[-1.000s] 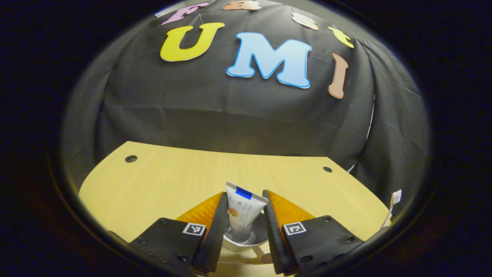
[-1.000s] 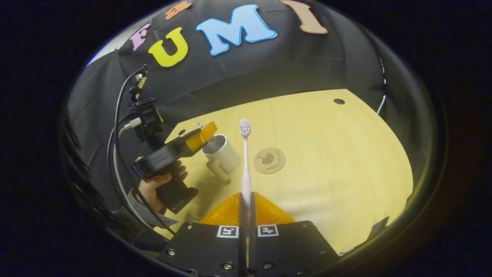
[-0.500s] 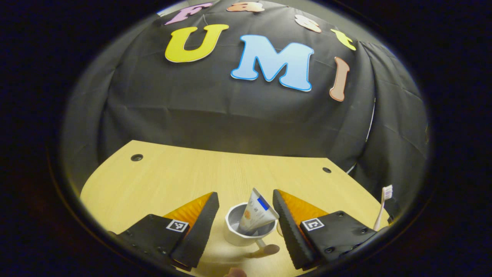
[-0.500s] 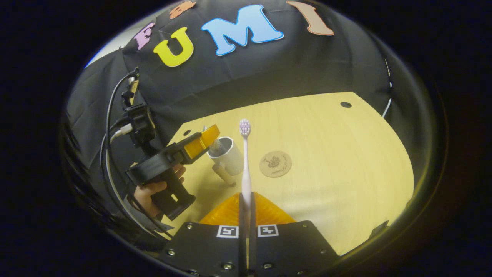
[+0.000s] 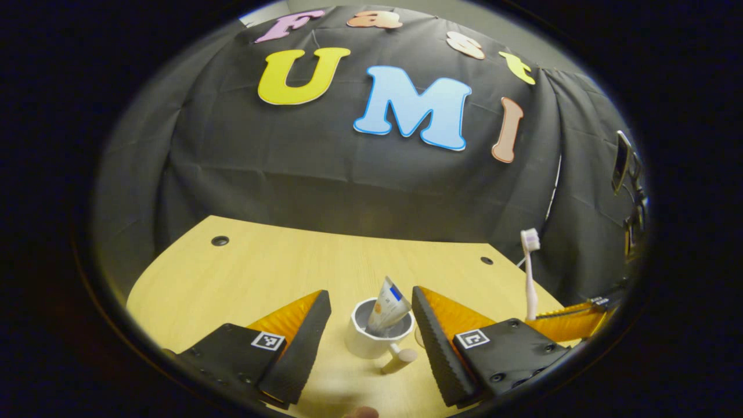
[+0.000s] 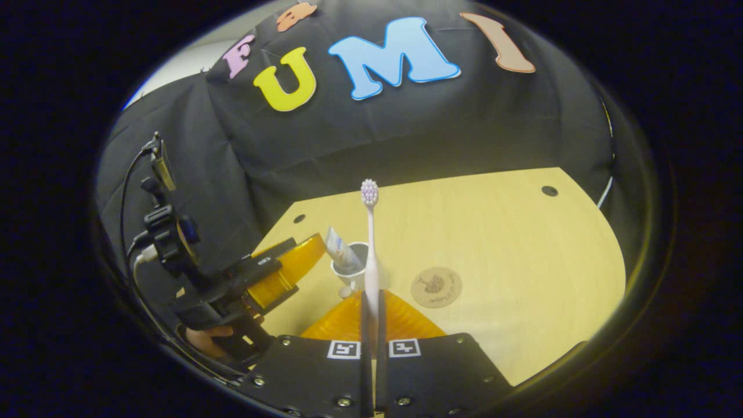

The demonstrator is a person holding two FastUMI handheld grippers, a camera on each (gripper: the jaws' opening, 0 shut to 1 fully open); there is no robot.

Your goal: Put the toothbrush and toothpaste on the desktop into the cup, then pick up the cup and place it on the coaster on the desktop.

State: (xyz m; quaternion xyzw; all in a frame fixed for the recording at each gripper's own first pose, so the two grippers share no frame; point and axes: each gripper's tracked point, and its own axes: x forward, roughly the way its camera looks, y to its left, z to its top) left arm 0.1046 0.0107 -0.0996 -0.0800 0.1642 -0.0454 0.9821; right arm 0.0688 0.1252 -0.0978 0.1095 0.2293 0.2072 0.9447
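The left gripper (image 5: 368,339) hung above the cup (image 5: 371,339), fingers spread, with the toothpaste (image 5: 388,307) leaning inside it. The right gripper (image 6: 371,348) clamped the toothbrush (image 6: 370,244) upright near the cup; the coaster (image 6: 436,287) lay just beside it.

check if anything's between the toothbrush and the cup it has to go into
Nothing visible blocks it. The right tongs hold the toothbrush upright near the cup. The toothpaste leans inside the cup, leaving part of the mouth free. The left tongs are open, apart from the cup.
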